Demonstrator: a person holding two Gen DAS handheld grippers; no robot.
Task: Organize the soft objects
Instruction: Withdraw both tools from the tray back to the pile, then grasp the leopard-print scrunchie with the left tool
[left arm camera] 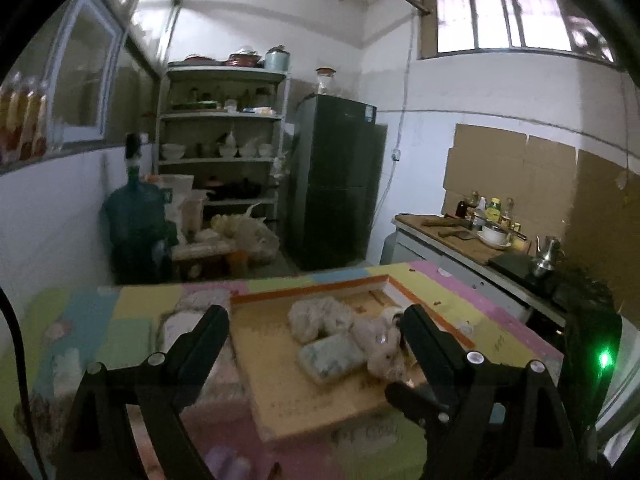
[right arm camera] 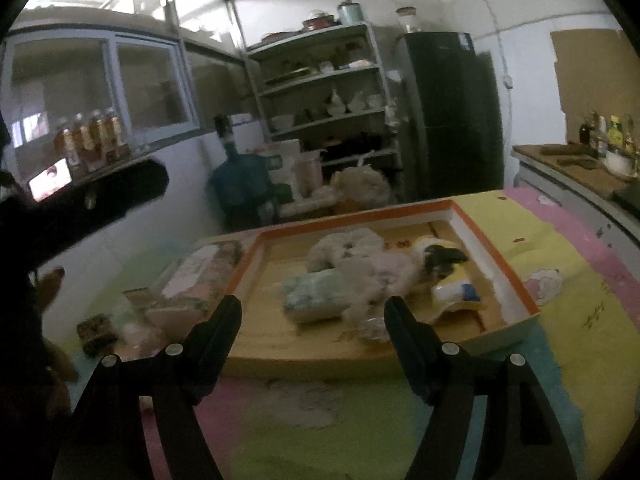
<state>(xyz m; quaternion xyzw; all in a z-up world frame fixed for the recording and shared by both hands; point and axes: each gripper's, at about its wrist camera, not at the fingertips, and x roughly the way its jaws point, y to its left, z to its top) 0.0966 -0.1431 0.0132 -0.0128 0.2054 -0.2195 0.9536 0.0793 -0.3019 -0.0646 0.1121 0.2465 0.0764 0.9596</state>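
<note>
A shallow cardboard tray with an orange rim lies on the pastel foam mat. In it are a fluffy beige scrunchie, a bluish wrapped pack, a pale pink plush, a yellow-and-black soft toy and a white pouch. My right gripper hangs open over the tray's near edge and holds nothing. My left gripper stands wide open short of the same pile, the scrunchie, the pack and the plush, with nothing between its pads. One left finger shows at the left.
A flat printed package and a small dark item lie left of the tray. Something brown and furry is at the left edge. A counter with bottles, a bowl and a kettle runs along the right. Behind stand a fridge, shelves and a water jug.
</note>
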